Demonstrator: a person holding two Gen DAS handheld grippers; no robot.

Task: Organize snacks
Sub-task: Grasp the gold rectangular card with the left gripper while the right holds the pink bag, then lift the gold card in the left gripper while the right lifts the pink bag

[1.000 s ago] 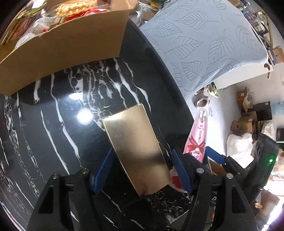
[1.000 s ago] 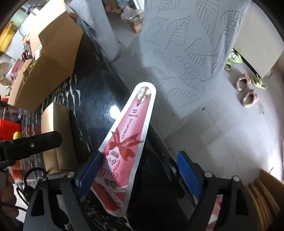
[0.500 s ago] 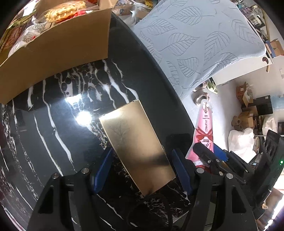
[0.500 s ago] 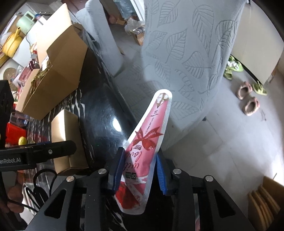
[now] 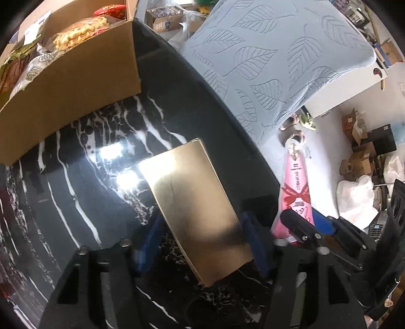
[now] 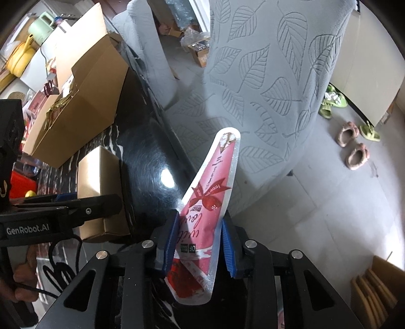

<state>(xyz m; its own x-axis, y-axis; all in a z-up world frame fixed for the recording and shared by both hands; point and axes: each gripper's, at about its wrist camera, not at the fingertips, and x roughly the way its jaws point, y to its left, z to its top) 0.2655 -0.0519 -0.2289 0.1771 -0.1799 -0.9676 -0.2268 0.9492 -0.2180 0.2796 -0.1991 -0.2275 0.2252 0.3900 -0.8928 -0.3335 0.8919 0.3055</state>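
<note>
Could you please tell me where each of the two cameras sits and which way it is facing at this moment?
Left wrist: on the left gripper, facing steeply down at the gold box on the black marble table; its closing fingers flank the box.
Right wrist: on the right gripper, facing down past the table edge; its fingers clamp the pink snack pouch; a hand shows.
Shared: box, pouch, cardboard carton, table.

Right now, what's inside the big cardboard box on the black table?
The cardboard box is open and holds snack bags: a clear pack of yellow crisps, a red packet and white wrappers. Its front wall hides whatever lies lower down.
</note>
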